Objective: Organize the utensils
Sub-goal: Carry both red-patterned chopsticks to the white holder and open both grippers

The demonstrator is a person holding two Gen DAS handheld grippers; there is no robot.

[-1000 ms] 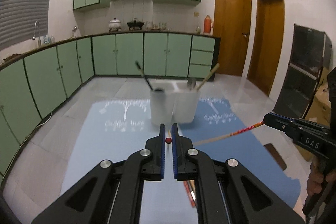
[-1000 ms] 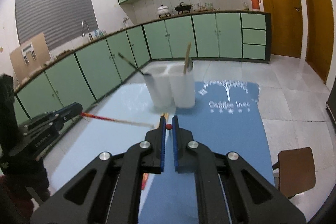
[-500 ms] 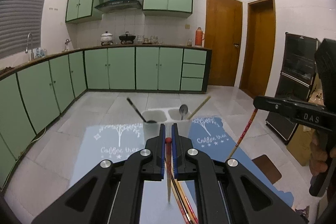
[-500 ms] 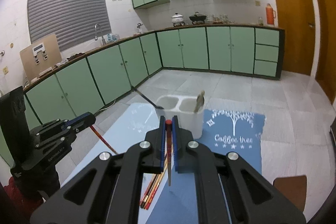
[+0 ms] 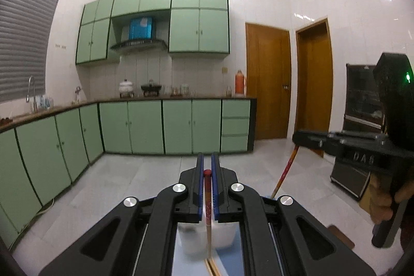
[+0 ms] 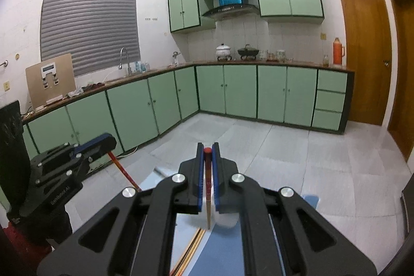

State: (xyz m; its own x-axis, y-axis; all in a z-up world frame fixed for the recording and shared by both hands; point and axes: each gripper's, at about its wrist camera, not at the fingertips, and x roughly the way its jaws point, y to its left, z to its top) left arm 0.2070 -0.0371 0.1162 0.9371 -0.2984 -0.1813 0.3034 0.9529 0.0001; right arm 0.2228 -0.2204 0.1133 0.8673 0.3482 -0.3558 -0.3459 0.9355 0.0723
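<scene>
Between left gripper [image 5: 206,167] pads, red-tipped chopstick [image 5: 207,195] pinched, hanging down, above white holder [image 5: 192,239] on blue mat [image 5: 227,263], right gripper [image 6: 207,154] clamped on second chopstick [image 6: 207,188], loose chopsticks [image 6: 191,247] at mat's near edge.

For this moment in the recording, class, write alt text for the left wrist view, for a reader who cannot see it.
The left gripper is shut on a red-tipped chopstick that hangs down over a white utensil holder. At right, the right gripper holds another chopstick. Beyond are green kitchen cabinets and two wooden doors.
</scene>
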